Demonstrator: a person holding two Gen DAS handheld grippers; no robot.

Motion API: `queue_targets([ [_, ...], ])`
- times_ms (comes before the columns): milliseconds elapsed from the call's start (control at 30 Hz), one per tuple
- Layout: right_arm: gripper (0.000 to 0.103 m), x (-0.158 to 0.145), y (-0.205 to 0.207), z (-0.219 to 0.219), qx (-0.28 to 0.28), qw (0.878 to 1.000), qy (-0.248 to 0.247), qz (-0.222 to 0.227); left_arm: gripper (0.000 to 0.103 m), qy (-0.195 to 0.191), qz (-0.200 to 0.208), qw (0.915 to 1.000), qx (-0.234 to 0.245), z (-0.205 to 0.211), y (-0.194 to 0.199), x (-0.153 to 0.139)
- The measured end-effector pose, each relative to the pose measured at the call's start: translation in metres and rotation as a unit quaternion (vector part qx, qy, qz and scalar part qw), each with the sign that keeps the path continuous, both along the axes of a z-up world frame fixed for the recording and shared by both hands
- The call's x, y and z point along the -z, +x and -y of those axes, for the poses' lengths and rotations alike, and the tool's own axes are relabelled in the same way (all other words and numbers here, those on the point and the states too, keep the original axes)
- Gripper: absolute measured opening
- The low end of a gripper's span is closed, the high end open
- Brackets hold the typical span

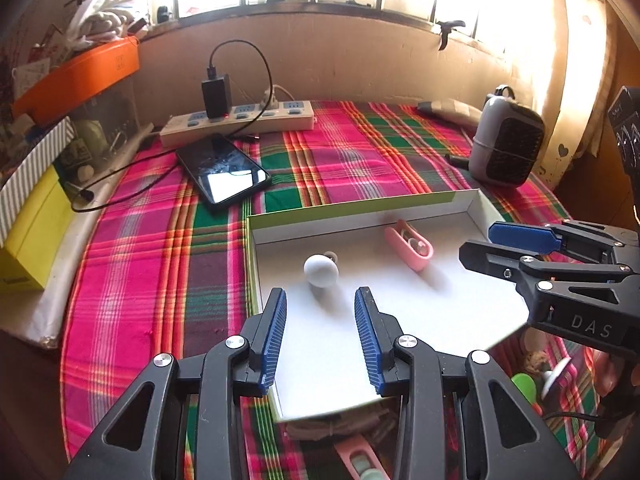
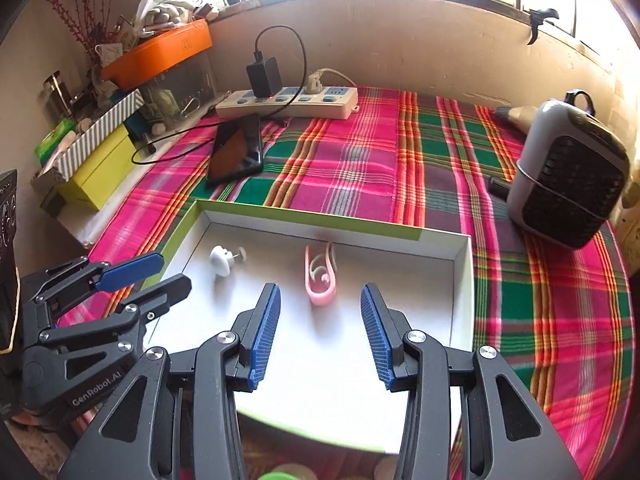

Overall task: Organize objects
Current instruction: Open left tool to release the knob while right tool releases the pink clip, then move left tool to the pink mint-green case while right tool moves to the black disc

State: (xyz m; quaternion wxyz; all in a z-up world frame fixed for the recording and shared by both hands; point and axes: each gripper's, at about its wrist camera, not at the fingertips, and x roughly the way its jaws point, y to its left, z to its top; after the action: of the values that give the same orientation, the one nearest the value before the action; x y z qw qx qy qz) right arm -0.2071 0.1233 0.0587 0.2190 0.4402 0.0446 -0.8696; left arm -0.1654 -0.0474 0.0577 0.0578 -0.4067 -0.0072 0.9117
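A shallow white box [image 1: 484, 204] with a green outer rim lies open on the plaid cloth [image 1: 360, 152] that covers the bench. Inside it, toward the far left, sits a small white knob [image 1: 320, 270] with a metal pin at its back. To its right, near the far wall of the box, lies a pink clip [image 1: 410, 246], long and narrow, with a curled piece inside it. The two are apart from each other and from the box walls.

The left gripper [image 1: 320, 332] hovers over the near left part of the box, its blue pads wide apart with nothing between them; the knob lies just beyond its tips. The right gripper [image 2: 320, 328] hangs over the near middle of the box, jaws likewise parted and empty, the clip just past its tips. Neither touches anything. From each camera the other gripper shows at the side, over the box edge.

Beyond the box, on the far left of the cloth, a black phone [image 1: 224, 172] lies face up, a cable running to a black charger [image 1: 216, 94] plugged into a white power strip [image 1: 240, 122] by the wall. At the far right stands a small grey fan [image 1: 506, 140]. Left of the cloth are stacked boxes, a yellow one [image 1: 32, 232] under an orange one [image 1: 76, 76]. At the near edge a second pink clip [image 1: 356, 460] and a green thing [image 1: 524, 386] show partly, too hidden to tell more.
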Motion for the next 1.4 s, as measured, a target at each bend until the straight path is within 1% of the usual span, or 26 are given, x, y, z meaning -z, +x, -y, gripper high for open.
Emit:
queue_targets([
  [133,0.043,-0.010,0.023,-0.010,-0.002,1.000,-0.013,-0.016,0.034,-0.001,-0.012,0.9999,-0.001,0.001,0.023,-0.006],
  [300,0.043,-0.017,0.057,-0.024,0.008,0.999,0.006,-0.051,0.034,0.006,-0.023,0.9997,0.001,0.003,0.050,-0.008],
  [433,0.043,-0.013,0.078,-0.040,0.022,0.998,0.000,-0.055,0.034,0.015,-0.024,0.9996,-0.003,0.008,0.067,-0.004],
  [600,0.043,-0.004,0.101,-0.058,0.049,0.997,0.011,-0.066,0.034,0.034,-0.012,0.9994,-0.003,0.013,0.083,0.009],
  [767,0.044,0.007,0.123,-0.071,0.063,0.996,-0.005,-0.067,0.037,0.051,-0.009,0.9987,0.006,0.014,0.096,0.016],
  [833,0.049,0.013,0.128,-0.074,0.069,0.995,-0.002,-0.066,0.037,0.059,-0.005,0.9983,0.004,0.015,0.100,0.019],
  [867,0.050,0.016,0.131,-0.075,0.072,0.995,-0.002,-0.066,0.037,0.060,-0.003,0.9982,0.004,0.015,0.100,0.021],
  [1133,0.051,0.033,0.139,-0.082,0.083,0.995,0.003,-0.058,0.038,0.085,0.016,0.9962,-0.006,0.020,0.108,0.037],
  [1267,0.052,0.039,0.136,-0.082,0.083,0.995,0.005,-0.052,0.038,0.088,0.019,0.9959,-0.002,0.017,0.108,0.039],
  [1333,0.056,0.041,0.135,-0.082,0.080,0.996,0.003,-0.050,0.038,0.090,0.021,0.9957,-0.002,0.016,0.108,0.040],
  [1400,0.057,0.043,0.133,-0.081,0.080,0.996,0.004,-0.046,0.038,0.096,0.023,0.9952,-0.002,0.015,0.107,0.040],
])
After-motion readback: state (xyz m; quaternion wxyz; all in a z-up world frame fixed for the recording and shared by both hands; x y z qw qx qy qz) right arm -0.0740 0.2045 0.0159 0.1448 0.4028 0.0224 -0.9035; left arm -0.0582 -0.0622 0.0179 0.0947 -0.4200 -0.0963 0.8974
